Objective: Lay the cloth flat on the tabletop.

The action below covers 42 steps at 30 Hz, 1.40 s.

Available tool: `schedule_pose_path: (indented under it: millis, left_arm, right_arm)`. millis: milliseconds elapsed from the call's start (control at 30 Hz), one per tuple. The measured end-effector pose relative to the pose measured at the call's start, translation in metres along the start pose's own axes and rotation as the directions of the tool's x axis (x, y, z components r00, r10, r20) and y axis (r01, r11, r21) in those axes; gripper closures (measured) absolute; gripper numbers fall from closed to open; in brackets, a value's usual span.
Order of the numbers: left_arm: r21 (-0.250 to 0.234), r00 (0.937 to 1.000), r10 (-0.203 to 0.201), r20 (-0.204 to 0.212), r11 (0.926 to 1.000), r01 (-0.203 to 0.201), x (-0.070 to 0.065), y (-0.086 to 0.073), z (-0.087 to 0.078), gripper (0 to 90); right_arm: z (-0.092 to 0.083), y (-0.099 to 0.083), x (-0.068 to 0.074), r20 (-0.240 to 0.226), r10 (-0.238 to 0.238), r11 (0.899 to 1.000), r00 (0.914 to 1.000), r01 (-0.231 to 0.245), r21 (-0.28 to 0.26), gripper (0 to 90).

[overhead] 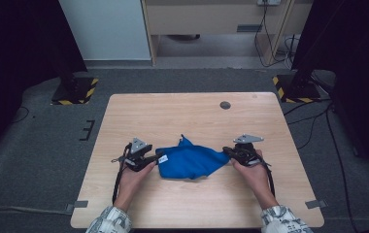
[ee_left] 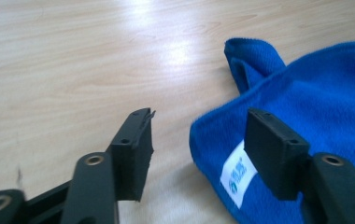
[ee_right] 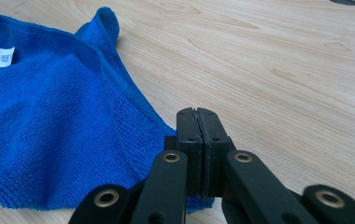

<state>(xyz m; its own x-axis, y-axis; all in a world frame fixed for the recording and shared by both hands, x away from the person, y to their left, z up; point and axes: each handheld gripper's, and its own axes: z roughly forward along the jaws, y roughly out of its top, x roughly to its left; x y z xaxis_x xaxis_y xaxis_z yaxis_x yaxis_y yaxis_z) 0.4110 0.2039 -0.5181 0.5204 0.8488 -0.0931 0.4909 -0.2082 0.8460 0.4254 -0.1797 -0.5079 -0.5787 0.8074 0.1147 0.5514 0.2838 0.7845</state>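
Note:
A blue microfibre cloth (overhead: 190,162) lies crumpled on the wooden table (overhead: 187,111), one corner sticking up at the back. My left gripper (overhead: 154,161) is at the cloth's left end. In the left gripper view its jaws (ee_left: 199,126) stand open; the cloth's (ee_left: 334,93) edge with a white label (ee_left: 236,175) lies between them, touching neither pad. My right gripper (overhead: 227,151) is at the cloth's right end. In the right gripper view its jaws (ee_right: 196,112) are pressed together, and the cloth's (ee_right: 49,130) corner runs in at their base.
A dark round grommet (overhead: 225,105) sits in the table near its far edge. Black stands with yellow-striped bases (overhead: 75,90) flank the table's far corners. Cables (overhead: 318,121) trail over the floor at the right.

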Motion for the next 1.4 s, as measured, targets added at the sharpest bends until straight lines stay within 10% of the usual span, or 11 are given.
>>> schedule_pose_path:
  millis: [300,700,1400]
  left_arm:
    - [0.044,0.9995,0.015,0.027,0.9989,-0.016,0.0,-0.002,0.02,40.3]
    - [0.09,0.9942,-0.008,0.107,0.9959,-0.002,-0.003,-0.001,0.021,87.8]
    - [-0.071,0.9945,0.005,0.105,0.9975,0.002,-0.007,0.051,-0.017,88.8]
  right_arm:
    - [0.0,0.0,0.0,0.003,0.001,1.0,1.0,-0.001,-0.004,89.1]
    - [-0.003,0.001,-0.002,0.007,0.006,1.0,1.0,-0.006,-0.022,89.1]
    - [-0.05,0.029,-0.024,-0.001,0.02,0.987,0.9998,-0.02,-0.157,89.3]
